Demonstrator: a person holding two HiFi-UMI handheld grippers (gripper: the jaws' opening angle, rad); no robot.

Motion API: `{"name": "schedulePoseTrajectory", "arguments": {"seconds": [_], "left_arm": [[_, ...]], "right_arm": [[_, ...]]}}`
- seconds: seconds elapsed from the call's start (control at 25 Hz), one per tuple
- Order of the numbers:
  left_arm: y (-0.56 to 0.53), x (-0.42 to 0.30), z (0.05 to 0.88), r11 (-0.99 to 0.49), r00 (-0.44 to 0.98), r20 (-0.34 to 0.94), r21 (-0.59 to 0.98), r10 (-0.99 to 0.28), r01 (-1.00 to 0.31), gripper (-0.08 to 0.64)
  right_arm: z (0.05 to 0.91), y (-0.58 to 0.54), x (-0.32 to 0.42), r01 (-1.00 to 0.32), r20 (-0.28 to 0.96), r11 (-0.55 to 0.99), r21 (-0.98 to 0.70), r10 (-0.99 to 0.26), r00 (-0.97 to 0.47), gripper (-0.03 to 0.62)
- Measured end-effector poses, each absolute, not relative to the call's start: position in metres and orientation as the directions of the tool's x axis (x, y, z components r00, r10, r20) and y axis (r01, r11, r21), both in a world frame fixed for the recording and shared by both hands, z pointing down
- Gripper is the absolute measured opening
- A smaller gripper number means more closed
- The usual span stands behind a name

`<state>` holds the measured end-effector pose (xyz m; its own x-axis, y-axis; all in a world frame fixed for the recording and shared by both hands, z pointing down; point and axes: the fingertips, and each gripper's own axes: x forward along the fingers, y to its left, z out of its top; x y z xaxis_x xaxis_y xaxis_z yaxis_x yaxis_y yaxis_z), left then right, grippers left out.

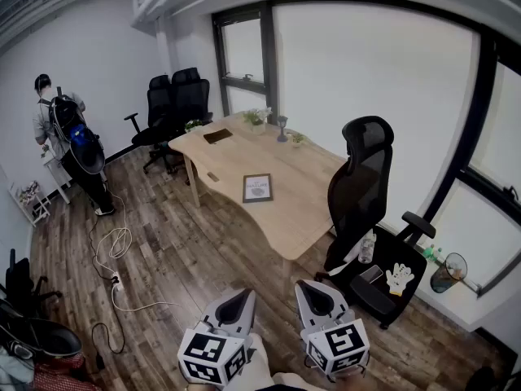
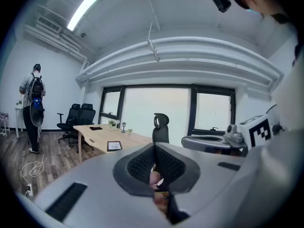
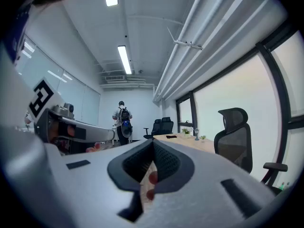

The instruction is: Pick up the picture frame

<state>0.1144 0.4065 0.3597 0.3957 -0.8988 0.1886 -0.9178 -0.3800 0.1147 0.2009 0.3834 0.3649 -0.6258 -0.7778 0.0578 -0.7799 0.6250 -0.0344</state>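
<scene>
Left hand-held gripper [image 1: 236, 304] and right hand-held gripper [image 1: 316, 296] are sitting fully closed, empty. Dark-edged rectangular picture frame [image 1: 258, 187] is lying flat on the light wooden surface [image 1: 313, 206], well apart. Risk: still-closed jaws shoving it instead of gripping.

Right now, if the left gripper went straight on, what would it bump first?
Probably the near chair, dead ahead of the left gripper; the desk sits to the left. Depth is unclear.
</scene>
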Motion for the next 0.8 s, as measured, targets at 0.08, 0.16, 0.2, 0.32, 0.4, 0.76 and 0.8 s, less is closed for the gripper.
{"name": "schedulePoseTrajectory", "arguments": {"seconds": [0.08,0.16,0.2,0.32,0.4,0.76,0.8], "left_arm": [[0.397,0.116,0.358,-0.382,0.397,0.183,0.108,-0.9,-0.918,0.005],[0.387,0.117,0.355,-0.389,0.402,0.176,0.103,-0.899,-0.915,0.005],[0.383,0.117,0.354,-0.395,0.407,0.172,0.102,-0.897,-0.913,0.005],[0.372,0.11,0.352,-0.404,0.417,0.164,0.107,-0.894,-0.909,0.005],[0.365,0.103,0.351,-0.404,0.418,0.16,0.109,-0.894,-0.908,0.005],[0.337,0.078,0.357,-0.391,0.408,0.172,0.127,-0.897,-0.912,0.005],[0.335,0.076,0.358,-0.389,0.407,0.176,0.127,-0.896,-0.912,0.005]], "right_arm": [[0.363,0.376,0.2,-0.777,0.051,0.628,-0.033,-0.776,-0.629,0.0],[0.361,0.368,0.2,-0.778,0.047,0.627,-0.032,-0.777,-0.628,0.0],[0.361,0.364,0.199,-0.78,0.047,0.625,-0.032,-0.779,-0.625,0.0],[0.36,0.352,0.191,-0.786,0.044,0.618,-0.028,-0.784,-0.619,0.0],[0.357,0.346,0.183,-0.784,0.036,0.619,-0.029,-0.784,-0.62,0.0],[0.363,0.318,0.158,-0.775,0.073,0.632,-0.026,-0.772,-0.632,0.0],[0.364,0.315,0.155,-0.775,0.076,0.631,-0.023,-0.772,-0.631,0.0]]}}
